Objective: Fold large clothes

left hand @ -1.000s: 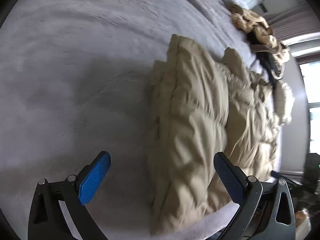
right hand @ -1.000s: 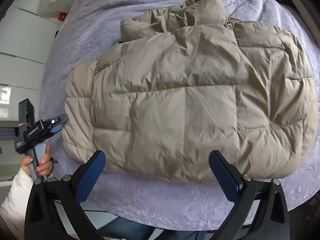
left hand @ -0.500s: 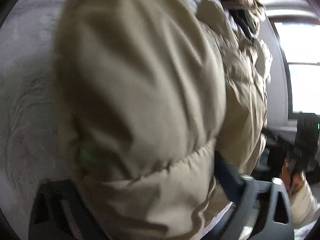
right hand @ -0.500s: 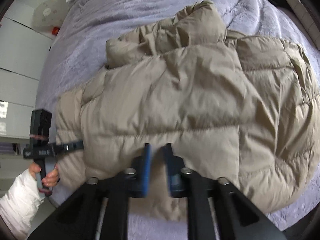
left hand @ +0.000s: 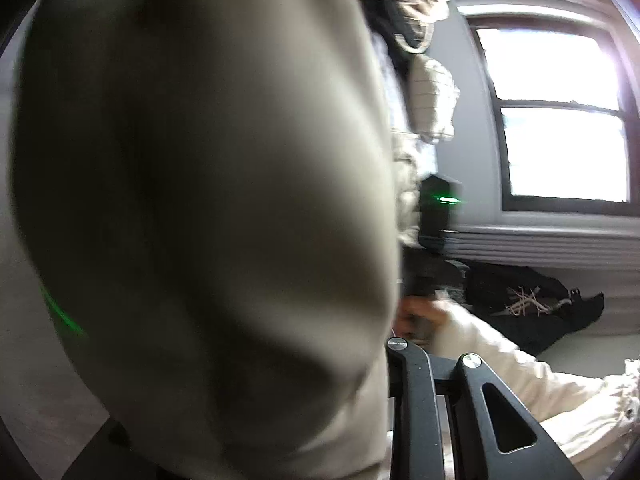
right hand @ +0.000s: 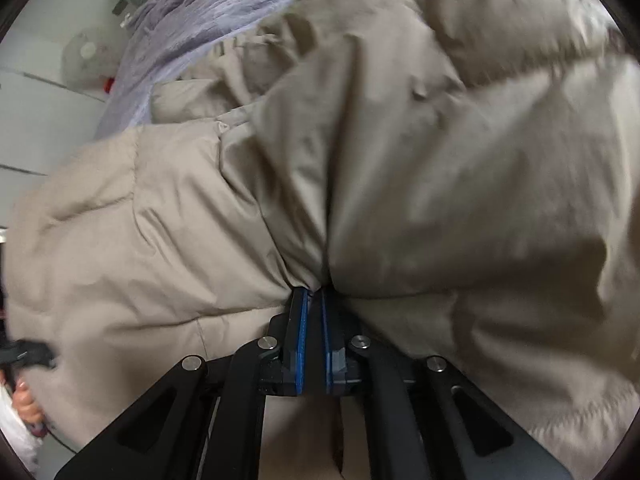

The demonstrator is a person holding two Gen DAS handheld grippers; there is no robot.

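a: so, left wrist view first. what shows?

b: mostly the beige puffer jacket (left hand: 200,200), blurred and pressed up against the lens. the left gripper (left hand: 384,420) has just been closing its jaws, with the jacket between them. only one black finger (left hand: 416,408) is clear; the padding covers the other, and the cloth bunches against it, so it reads as a clamp on the jacket.

a: anything beyond the cloth?

b: a bright window (left hand: 560,120), a dark bag (left hand: 532,304) on the floor below it, and a white sleeve (left hand: 520,380) reaching to a hand on a black device with a green light (left hand: 440,208).

a: and the right wrist view?

b: the jacket (right hand: 400,160) fills it, lying on a lilac bedspread (right hand: 200,40). the right gripper (right hand: 314,296) is pinched tight on a fold of it, blue pads (right hand: 303,340) nearly together, creases fanning out from the bite. at the left edge, fingers (right hand: 24,396) grasp a black handle.
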